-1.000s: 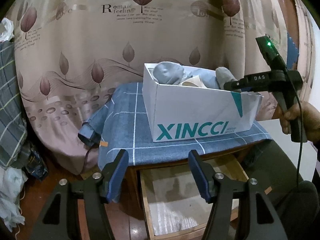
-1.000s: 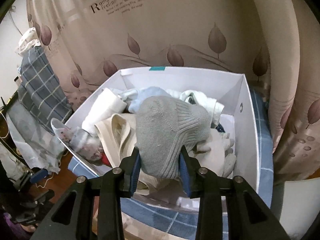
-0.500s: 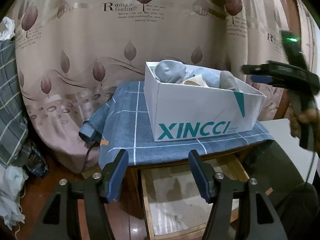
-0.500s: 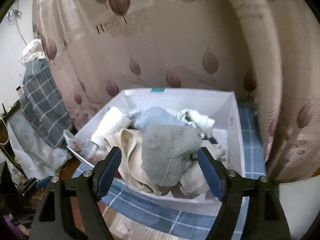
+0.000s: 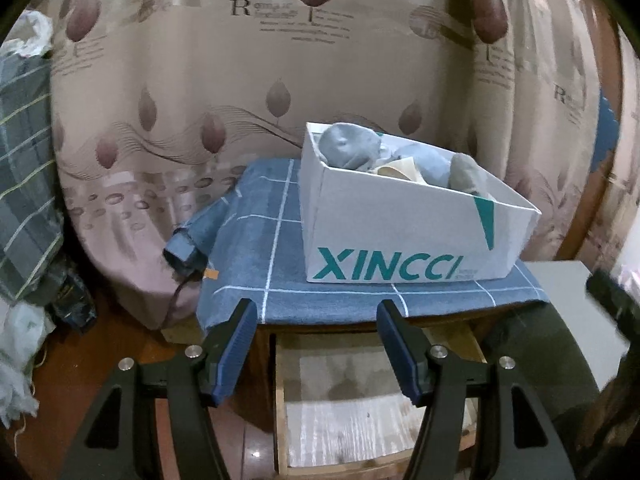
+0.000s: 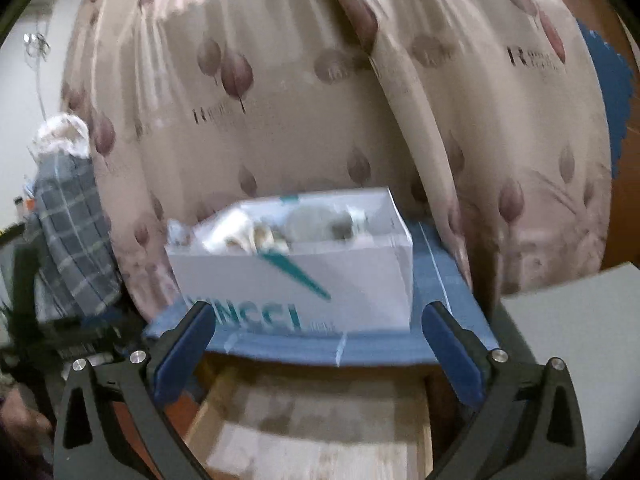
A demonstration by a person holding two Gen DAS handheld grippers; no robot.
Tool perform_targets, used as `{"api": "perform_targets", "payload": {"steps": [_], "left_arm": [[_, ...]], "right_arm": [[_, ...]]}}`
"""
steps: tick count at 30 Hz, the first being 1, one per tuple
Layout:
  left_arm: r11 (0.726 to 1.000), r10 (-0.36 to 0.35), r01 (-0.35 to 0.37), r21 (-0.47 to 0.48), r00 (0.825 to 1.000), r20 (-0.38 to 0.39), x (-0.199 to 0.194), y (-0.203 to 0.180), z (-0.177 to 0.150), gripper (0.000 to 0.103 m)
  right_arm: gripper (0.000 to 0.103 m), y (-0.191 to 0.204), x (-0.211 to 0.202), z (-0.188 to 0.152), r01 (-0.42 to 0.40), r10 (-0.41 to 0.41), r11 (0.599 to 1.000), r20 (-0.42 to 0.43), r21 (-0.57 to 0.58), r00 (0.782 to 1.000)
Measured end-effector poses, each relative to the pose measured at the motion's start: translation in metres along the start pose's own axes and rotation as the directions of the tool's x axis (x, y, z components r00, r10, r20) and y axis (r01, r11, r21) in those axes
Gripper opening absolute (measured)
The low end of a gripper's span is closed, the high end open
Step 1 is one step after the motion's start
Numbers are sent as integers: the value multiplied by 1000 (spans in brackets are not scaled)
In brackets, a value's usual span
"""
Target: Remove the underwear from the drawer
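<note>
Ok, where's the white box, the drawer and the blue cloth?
White box (image 5: 400,240), left wrist view, front wall.
Drawer (image 5: 348,412), left wrist view, bare floor inside.
Blue cloth (image 5: 256,264), left wrist view, top surface.

Black hand-held gripper (image 5: 312,346), blue pads (image 5: 394,346), silver screws (image 5: 437,351)

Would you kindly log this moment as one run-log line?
left gripper: open, empty | right gripper: open, empty | drawer: open, no clothes visible | white box: holds clothes

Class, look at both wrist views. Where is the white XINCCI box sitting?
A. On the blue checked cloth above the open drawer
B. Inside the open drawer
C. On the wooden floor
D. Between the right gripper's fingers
A: the XINCCI box rests on the blue checked cloth, above the open drawer.
</note>
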State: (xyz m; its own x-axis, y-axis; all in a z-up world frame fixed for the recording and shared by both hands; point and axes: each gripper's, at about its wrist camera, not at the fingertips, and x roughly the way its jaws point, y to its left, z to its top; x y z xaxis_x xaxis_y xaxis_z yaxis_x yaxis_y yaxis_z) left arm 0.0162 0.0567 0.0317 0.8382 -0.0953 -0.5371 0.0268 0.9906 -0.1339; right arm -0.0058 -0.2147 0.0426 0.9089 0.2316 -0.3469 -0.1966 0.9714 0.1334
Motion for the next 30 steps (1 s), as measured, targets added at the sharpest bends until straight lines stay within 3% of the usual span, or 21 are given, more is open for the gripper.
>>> {"api": "perform_targets", "payload": {"steps": [3,6,13,30], "left_arm": [[999,32,-32,-30,999,-1,-2,-3,-4,64],[994,109,-109,-16,993,42,-7,-8,-4,64],[987,157,-156,-24,987,43,-2,-7,-4,64],[983,179,-181,43,983,42,3,-20,-8,64]], "right_arm": [[103,2,-1,-3,1,-1,1000,-19,5,1000],[103,4,-5,-5,3,-3,1000,-1,14,1000],[103,10,-8,-7,1,-1,1000,-1,14,1000],[103,16,-4,-10,-10,9,1000,-23,-9,1000]]}}
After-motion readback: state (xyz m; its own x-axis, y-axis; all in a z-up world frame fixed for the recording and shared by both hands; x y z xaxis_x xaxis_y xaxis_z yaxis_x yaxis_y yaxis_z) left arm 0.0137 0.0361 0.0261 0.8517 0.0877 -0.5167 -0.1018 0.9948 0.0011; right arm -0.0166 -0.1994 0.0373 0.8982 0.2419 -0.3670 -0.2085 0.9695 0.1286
